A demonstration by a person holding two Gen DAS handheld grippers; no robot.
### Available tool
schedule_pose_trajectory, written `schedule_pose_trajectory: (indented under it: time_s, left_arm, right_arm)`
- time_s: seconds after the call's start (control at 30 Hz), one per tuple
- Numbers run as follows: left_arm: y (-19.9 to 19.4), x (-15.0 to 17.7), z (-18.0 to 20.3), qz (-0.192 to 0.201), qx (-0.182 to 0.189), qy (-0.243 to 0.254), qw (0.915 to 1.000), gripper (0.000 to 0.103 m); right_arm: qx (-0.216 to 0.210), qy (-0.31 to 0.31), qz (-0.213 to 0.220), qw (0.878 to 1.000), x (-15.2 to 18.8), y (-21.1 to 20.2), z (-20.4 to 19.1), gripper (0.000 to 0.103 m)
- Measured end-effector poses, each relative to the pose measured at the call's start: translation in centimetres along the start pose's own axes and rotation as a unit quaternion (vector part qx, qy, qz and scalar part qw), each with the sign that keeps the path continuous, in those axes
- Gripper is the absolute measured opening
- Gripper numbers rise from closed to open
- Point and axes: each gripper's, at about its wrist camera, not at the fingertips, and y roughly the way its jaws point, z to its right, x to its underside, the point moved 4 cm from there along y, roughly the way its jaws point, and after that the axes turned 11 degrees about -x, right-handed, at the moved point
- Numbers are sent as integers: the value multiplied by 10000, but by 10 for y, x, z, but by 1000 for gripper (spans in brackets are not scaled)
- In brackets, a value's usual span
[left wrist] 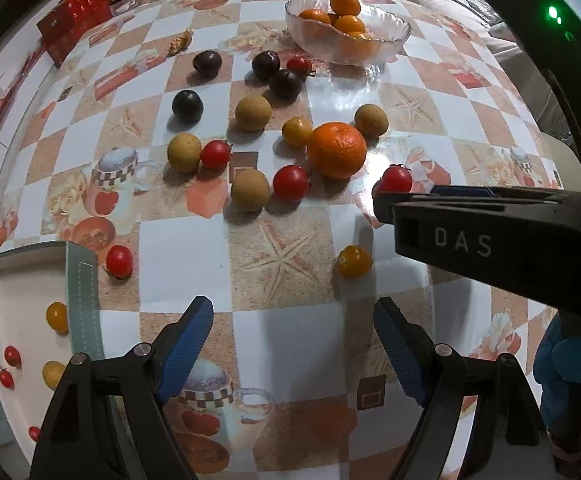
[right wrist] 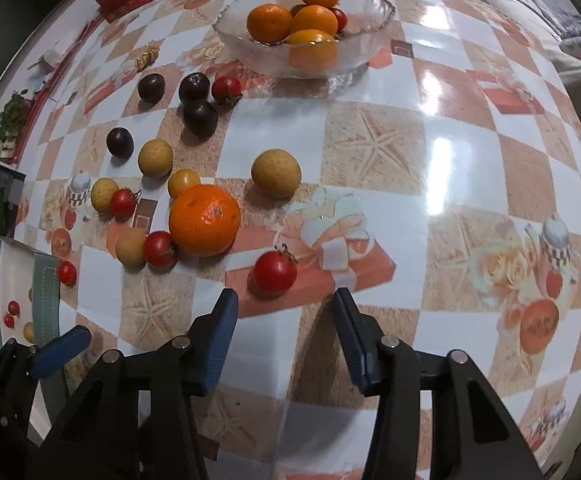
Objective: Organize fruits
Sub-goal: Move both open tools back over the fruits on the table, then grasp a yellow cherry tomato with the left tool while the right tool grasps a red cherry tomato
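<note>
Fruits lie scattered across the middle of both frames on the glossy checkered counter (left wrist: 186,252), so sorting looks partly done: a ruffled clear glass bowl (left wrist: 390,40) at the top already holds several smooth oranges, and a white tray (left wrist: 18,280) at lower left holds a few small red and yellow tomatoes. Left loose are one dimpled large orange (right wrist: 204,220), four dark glossy plums, matte tan round fruits, and shiny cherry tomatoes. The left tool (left wrist: 292,344) stands wide apart over bare counter, gripping nothing. The right tool (right wrist: 284,340) is partly spread and empty, just below a red tomato (right wrist: 274,271).
</note>
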Motion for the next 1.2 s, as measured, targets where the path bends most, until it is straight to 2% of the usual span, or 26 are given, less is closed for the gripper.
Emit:
schedule_pose_trajectory:
  time_s: [0.07,0.17,0.2,0.23,0.27,0.3,0.4,0.43,0.47,0.5,0.6,0.67,0.7,0.93,1.2]
  left_arm:
    - [2,-2,4,-1,5,-11,10000,84]
    - [3,-6,10,28,3,5,10000,83]
    - [4,-8,12,41,-5,25,10000,83]
    - [4,-9,13,48,-8,38,10000,83]
    - [5,-11,15,59,-13,50,10000,75]
    - [6,-12,16,38,-13,64,10000,72]
    - [11,-16,23,-38,-4,71,10000,71]
    - [13,-17,25,-47,-13,89,9999,68]
    - [14,-18,27,-57,-22,106,9999,57]
    - [16,-18,29,-107,-26,140,9998,52]
    - [19,-22,38,-86,-80,244,9996,45]
    - [18,-25,42,-53,-44,325,9994,24]
    - [17,-26,45,-70,47,377,9993,20]
    - [15,-24,37,-195,275,252,9991,20]
    - [-6,-13,6,-185,422,56,9989,20]
  right_arm:
    - [-10,-98,14,10000,-4,3,-4,50]
    - [34,-283,3,9996,-8,7,-9,32]
    - [64,-345,-7,9994,-13,11,-13,23]
    - [61,-383,-8,9992,-13,11,-13,23]
    - [49,-375,4,9993,-13,10,-12,23]
    - [42,-329,30,9994,-13,9,-10,23]
    - [-54,-106,76,9999,-7,0,5,22]
    - [-70,-36,97,9999,-6,-3,10,22]
    - [-73,-12,105,9999,-5,-4,13,22]
    - [-72,9,109,9999,-4,-5,16,22]
    - [-71,81,123,9999,-1,-9,23,22]
    - [-85,128,138,9998,0,-10,25,22]
    - [-91,144,143,9998,0,-11,26,22]
    - [-180,257,193,9993,6,-19,27,22]
    - [-295,385,131,9987,29,-34,25,22]
